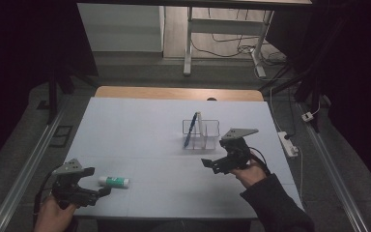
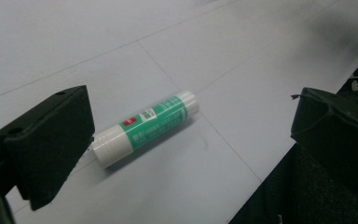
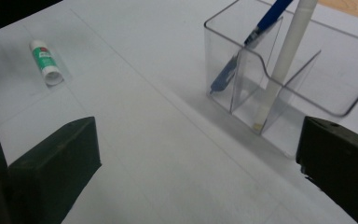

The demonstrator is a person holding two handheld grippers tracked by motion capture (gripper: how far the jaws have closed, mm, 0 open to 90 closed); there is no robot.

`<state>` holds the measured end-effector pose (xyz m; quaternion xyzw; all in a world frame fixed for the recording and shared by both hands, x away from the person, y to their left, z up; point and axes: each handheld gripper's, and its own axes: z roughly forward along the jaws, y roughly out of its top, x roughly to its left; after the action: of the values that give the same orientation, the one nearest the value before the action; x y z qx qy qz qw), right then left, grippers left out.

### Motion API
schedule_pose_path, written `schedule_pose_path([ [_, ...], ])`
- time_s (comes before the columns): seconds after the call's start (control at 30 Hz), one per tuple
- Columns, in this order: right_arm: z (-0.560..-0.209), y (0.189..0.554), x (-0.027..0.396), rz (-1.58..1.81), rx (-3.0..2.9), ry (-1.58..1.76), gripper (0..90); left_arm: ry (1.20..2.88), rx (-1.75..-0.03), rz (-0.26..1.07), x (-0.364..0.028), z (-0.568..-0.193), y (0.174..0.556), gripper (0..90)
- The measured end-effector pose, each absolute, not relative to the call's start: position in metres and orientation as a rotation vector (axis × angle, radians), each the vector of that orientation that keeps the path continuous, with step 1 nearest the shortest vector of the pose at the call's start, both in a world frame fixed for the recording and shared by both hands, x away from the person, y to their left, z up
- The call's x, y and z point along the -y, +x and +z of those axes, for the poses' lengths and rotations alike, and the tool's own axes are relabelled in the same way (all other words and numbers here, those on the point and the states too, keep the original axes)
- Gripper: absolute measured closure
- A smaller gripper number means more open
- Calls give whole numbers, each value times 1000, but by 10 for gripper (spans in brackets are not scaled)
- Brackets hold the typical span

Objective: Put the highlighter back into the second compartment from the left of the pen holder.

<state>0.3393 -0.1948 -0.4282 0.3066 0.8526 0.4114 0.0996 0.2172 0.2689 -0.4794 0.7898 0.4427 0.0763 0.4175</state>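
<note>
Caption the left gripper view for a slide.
Open left claw poised over a green-and-white glue stick lying on its side on the white table.

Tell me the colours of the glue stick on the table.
Glue stick: white with a green label; clearest in the left gripper view.

My left gripper [image 1: 99, 181] and right gripper [image 1: 208, 164] are black, each topped by a grey three-cornered plate; black cables trail behind, and a dark sleeve [image 1: 275, 205] covers my right forearm.

Dim room, grey floor [image 1: 140, 72], white desk legs [image 1: 188, 53], trailing cables [image 1: 232, 48] behind
</note>
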Motion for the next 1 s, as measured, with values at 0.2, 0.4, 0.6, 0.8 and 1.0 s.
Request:
schedule_pose_path([
  [0.2,-433,322,210,1226,-2510,917,0,1989,-1119,191,-271,-481,221,0],
  [0.4,-438,308,227,1230,-2499,956,0,1998,-1121,203,-272,-482,224,0],
  [0.6,-446,294,245,1211,-2503,991,0,1991,-1118,202,-273,-481,225,0],
  [0.8,-454,282,264,1184,-2499,1065,0,1992,-1129,201,-272,-482,226,0],
  [1.0,-459,271,277,1155,-2499,1114,0,2007,-1136,208,-271,-482,227,0],
])
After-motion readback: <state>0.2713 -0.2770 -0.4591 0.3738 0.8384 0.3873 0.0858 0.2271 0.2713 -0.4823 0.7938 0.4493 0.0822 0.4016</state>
